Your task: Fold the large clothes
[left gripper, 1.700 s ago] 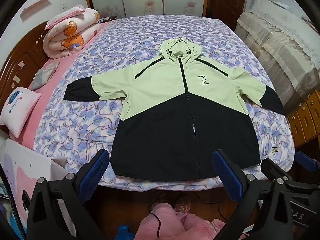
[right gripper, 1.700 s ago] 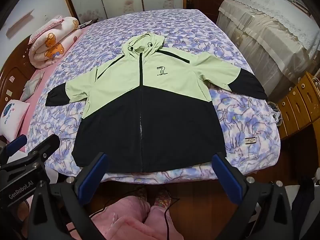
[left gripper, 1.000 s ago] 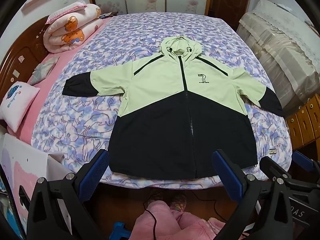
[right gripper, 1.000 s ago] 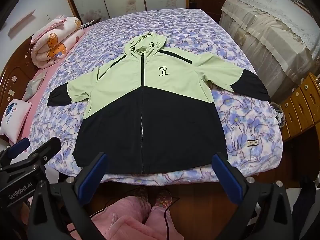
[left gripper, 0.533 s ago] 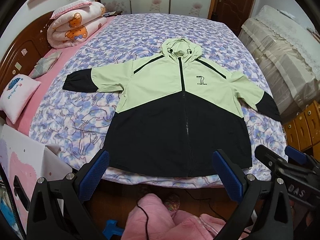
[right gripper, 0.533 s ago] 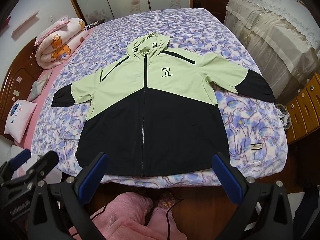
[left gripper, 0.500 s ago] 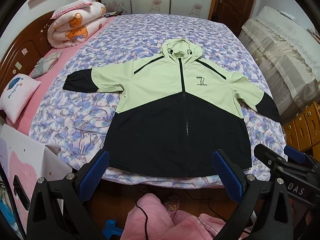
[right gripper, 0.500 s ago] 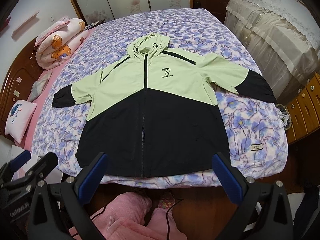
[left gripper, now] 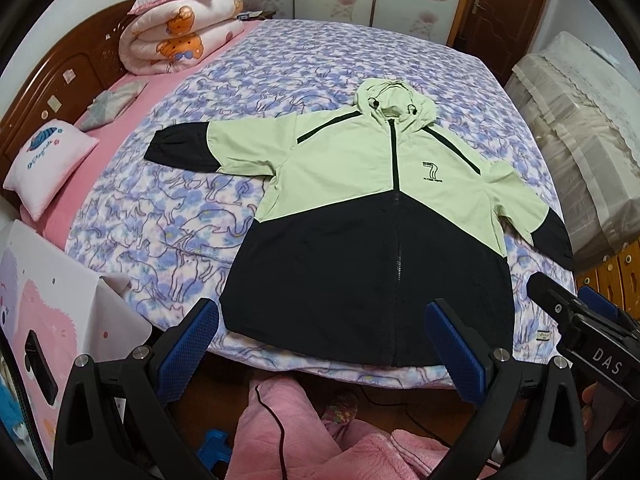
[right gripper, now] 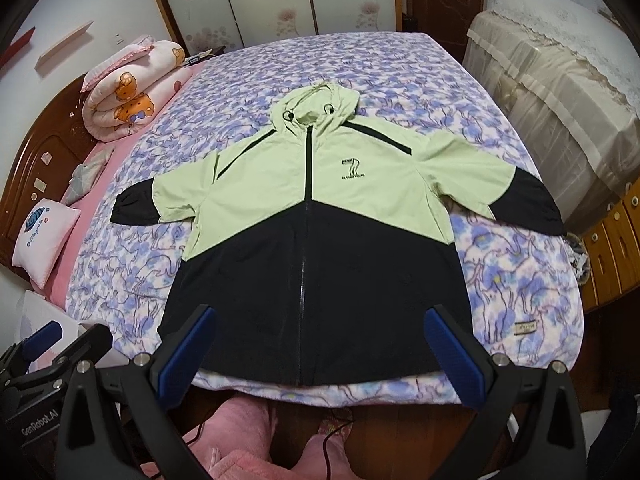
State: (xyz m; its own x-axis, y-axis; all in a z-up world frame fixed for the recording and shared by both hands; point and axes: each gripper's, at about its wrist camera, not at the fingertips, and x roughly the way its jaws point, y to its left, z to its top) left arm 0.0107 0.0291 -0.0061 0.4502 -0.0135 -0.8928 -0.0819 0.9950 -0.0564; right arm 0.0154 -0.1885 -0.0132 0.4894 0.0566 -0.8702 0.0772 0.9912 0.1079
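Observation:
A hooded jacket (left gripper: pixel 360 208), light green on top and black below, lies flat and face up on the bed, zipped, with both sleeves spread out; it also shows in the right wrist view (right gripper: pixel 312 232). My left gripper (left gripper: pixel 320 344) is open and empty, held above the jacket's black hem at the foot of the bed. My right gripper (right gripper: pixel 316 344) is open and empty, also just short of the hem. The right gripper shows at the right edge of the left wrist view (left gripper: pixel 580 332).
The bed has a purple floral blanket (right gripper: pixel 520 280). A rolled quilt (left gripper: pixel 180 40) and a small pillow (left gripper: pixel 48 160) lie at the left near the wooden headboard. A covered cabinet (right gripper: pixel 560 92) and wooden drawers (right gripper: pixel 612 248) stand to the right. Pink-clad legs (left gripper: pixel 304 440) are below.
Both grippers have moved forward and a little up toward the bed. The left wrist view has swung to the left, so the jacket sits further right in it. The jacket has not moved.

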